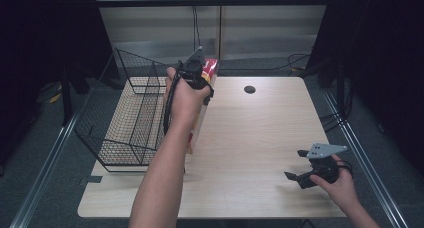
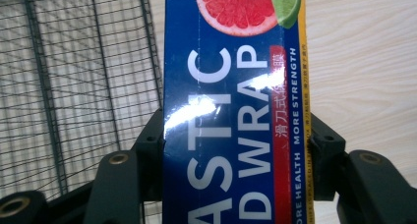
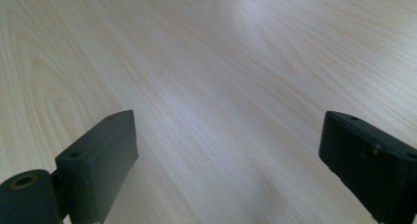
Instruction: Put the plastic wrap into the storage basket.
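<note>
Blue wrap box (image 2: 231, 116) clamped in left gripper (image 1: 192, 74), long axis tilted down toward table; basket (image 1: 125, 123) just left of it. Right gripper (image 1: 306, 168) far off, spread wide, empty.

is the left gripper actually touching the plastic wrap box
Touching. The left gripper view shows the left gripper with a black jaw pressed flat against each long side of the plastic wrap box, no gap on either side.

Left gripper (image 2: 236, 150) clamps the wrap box (image 2: 231, 111) by its sides; basket (image 2: 74, 86) lies left of the box.
</note>
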`<action>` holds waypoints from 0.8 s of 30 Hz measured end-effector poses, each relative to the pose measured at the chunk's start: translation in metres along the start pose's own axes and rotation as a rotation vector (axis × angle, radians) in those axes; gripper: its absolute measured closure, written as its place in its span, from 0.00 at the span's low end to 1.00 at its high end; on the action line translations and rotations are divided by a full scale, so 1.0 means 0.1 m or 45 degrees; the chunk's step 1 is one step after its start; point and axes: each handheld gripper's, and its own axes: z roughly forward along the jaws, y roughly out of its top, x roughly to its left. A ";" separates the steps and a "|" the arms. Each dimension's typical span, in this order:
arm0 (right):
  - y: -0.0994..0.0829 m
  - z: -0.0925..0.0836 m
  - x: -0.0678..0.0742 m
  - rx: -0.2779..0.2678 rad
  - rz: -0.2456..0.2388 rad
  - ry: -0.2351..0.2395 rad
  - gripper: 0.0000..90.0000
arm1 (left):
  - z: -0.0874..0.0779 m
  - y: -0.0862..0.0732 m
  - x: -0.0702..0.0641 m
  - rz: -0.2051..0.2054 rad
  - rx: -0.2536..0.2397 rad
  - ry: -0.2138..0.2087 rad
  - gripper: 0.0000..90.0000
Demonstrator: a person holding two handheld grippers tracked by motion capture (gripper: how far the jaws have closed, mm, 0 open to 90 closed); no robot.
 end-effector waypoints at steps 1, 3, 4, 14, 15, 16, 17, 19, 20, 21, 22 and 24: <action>0.00 0.00 0.00 0.000 0.000 0.002 0.08 | 0.00 0.00 0.00 0.000 0.000 0.000 0.47; 0.00 0.00 0.00 0.001 -0.003 0.003 0.08 | -0.02 -0.01 0.05 -0.007 0.004 0.001 0.47; 0.00 0.00 0.00 0.001 -0.003 0.001 0.08 | -0.02 -0.02 0.07 -0.012 0.008 0.000 0.47; 0.00 0.00 0.00 0.000 -0.002 0.001 0.08 | -0.16 -0.06 0.30 -0.064 -0.004 0.023 0.47; 0.00 0.00 0.00 0.000 -0.002 0.001 0.08 | -0.16 -0.06 0.30 -0.064 -0.004 0.023 0.47; 0.00 0.00 0.00 0.000 -0.002 0.001 0.08 | -0.17 -0.07 0.31 -0.073 -0.010 0.033 0.47; 0.00 0.00 0.00 -0.001 -0.002 0.001 0.08 | -0.19 -0.07 0.33 -0.073 -0.010 0.045 0.47; 0.00 0.00 0.00 -0.001 -0.002 0.003 0.08 | -0.21 -0.08 0.37 -0.086 -0.009 0.036 0.47; 0.00 0.00 0.00 0.000 -0.002 0.003 0.08 | -0.22 -0.09 0.39 -0.090 -0.010 0.033 0.47; 0.00 0.00 0.00 0.000 -0.002 0.003 0.08 | -0.23 -0.09 0.40 -0.101 -0.009 0.032 0.47; 0.00 0.00 0.00 0.003 -0.002 0.006 0.08 | -0.24 -0.10 0.42 -0.104 -0.006 0.039 0.47; 0.00 0.01 0.00 0.002 -0.008 0.005 0.08 | -0.26 -0.11 0.46 -0.115 -0.007 0.043 0.47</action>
